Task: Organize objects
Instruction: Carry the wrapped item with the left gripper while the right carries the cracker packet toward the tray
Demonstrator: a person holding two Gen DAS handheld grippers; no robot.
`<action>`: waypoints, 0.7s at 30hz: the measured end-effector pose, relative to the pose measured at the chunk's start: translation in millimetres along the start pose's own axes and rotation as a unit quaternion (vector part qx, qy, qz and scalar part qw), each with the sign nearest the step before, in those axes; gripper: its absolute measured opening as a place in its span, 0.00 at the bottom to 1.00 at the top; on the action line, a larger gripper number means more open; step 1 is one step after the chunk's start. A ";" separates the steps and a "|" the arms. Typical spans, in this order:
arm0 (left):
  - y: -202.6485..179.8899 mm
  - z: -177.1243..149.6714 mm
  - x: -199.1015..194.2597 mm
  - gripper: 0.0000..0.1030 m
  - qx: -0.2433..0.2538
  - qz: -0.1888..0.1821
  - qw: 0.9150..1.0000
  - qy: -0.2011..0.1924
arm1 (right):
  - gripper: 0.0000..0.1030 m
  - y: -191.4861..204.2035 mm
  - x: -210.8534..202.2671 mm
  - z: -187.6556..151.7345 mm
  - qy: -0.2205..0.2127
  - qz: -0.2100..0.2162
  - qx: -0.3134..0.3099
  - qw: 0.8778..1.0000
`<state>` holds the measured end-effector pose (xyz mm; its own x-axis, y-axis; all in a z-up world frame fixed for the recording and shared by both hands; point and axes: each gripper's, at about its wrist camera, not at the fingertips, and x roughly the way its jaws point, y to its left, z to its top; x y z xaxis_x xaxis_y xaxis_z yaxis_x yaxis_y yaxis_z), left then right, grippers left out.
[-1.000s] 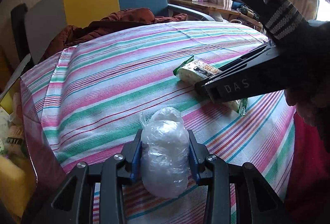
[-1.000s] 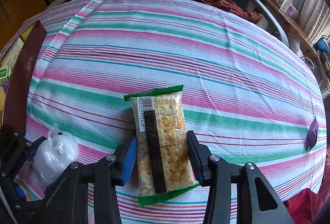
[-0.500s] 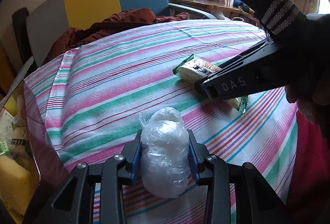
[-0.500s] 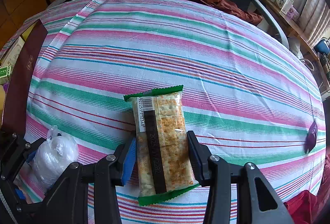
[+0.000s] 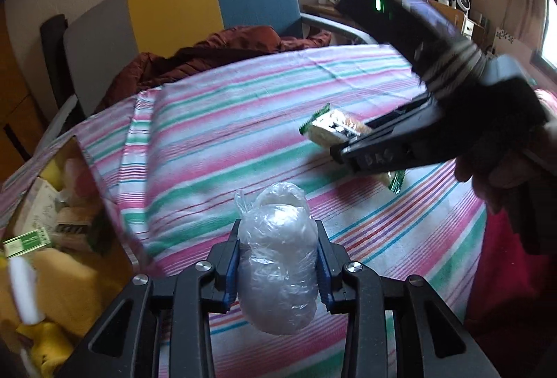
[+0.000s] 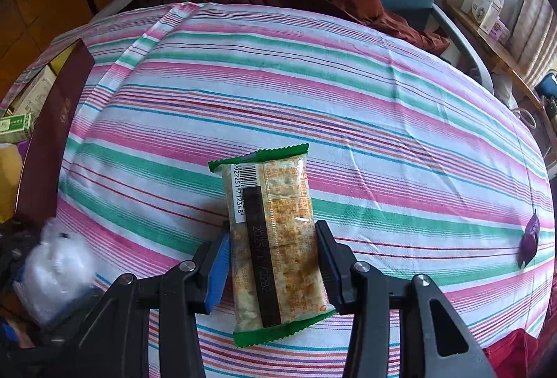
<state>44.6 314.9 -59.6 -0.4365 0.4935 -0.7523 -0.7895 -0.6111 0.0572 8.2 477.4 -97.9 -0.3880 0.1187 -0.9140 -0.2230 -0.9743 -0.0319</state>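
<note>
Left claw (image 5: 277, 268) grips our plastic-wrapped bundle (image 5: 278, 259) above the counter (image 5: 216, 134) | right claw (image 6: 273, 261) clamps the cracker packet (image 6: 275, 238) | we'd carry both level toward the box (image 5: 52, 238), squeezing gently.

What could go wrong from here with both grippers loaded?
The clear plastic bundle is soft and slick between the left gripper pads; it may slip out. The cracker packet sticks out far beyond the right gripper, so it could pivot or catch the box wall.
</note>
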 end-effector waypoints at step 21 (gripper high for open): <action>58.3 -21.4 -71.8 0.35 -0.078 0.053 0.995 -0.033 | 0.44 30.2 3.4 -6.9 0.008 0.015 -0.053 0.998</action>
<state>39.1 230.6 -16.3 -0.5457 0.4578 -0.7019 -0.6634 -0.7478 0.0280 6.3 447.1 -104.8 -0.3781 0.0875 -0.9216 -0.1150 -0.9922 -0.0471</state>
